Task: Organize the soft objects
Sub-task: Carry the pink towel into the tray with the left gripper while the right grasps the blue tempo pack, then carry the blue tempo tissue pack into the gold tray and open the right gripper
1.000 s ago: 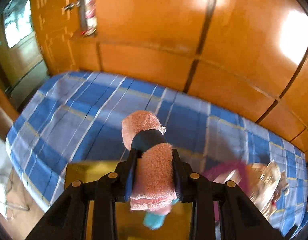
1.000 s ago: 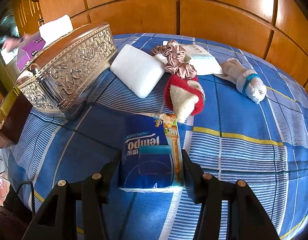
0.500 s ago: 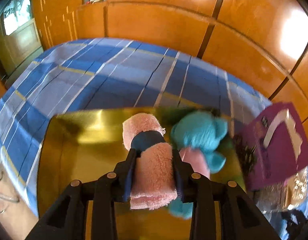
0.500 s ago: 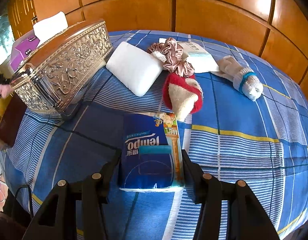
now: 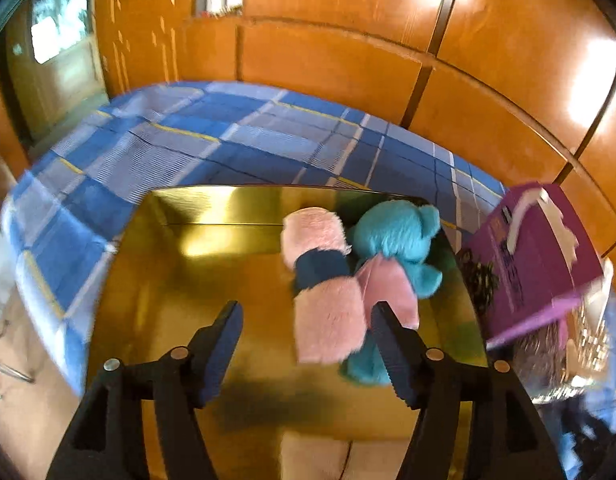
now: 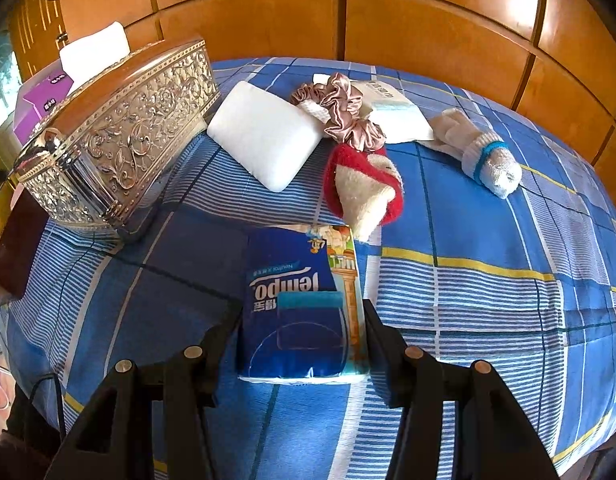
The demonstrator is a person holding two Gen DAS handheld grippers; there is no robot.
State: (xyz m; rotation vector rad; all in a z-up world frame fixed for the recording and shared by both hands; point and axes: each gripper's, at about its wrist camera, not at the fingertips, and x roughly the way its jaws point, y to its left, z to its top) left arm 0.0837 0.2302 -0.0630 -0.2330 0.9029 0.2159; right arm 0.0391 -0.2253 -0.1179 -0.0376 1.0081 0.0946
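The left gripper (image 5: 306, 328) hangs over a shiny gold box (image 5: 212, 280), its jaws opening. The rolled pink towel with a dark band (image 5: 324, 284) sits between the tips but leans toward the right finger, clear of the left one; the frame is blurred there, so contact with the right pad cannot be judged for sure. The roll lies just left of a turquoise plush toy (image 5: 396, 236) in the far right corner of the box, touching it. To the right of the box stands a purple tissue carton (image 5: 540, 264). Beyond the box spreads the blue checked bedspread (image 5: 212, 148), backed by orange wooden panels (image 5: 348, 60).

The right gripper (image 6: 304, 334) is clamped on a blue Tempo tissue pack (image 6: 300, 300), both fingers pressing its long sides, the pack lying on the same bedspread. Just beyond the pack lies a red and cream sock (image 6: 364, 188), and farther still a white pad (image 6: 264, 136) with a pink satin scrunchie (image 6: 344, 110) touching its right edge. A flat white packet (image 6: 396, 112) lies behind the scrunchie. Well to the right rests a rolled white sock with a blue band (image 6: 488, 156). At far left stands an ornate silver box (image 6: 116, 136).
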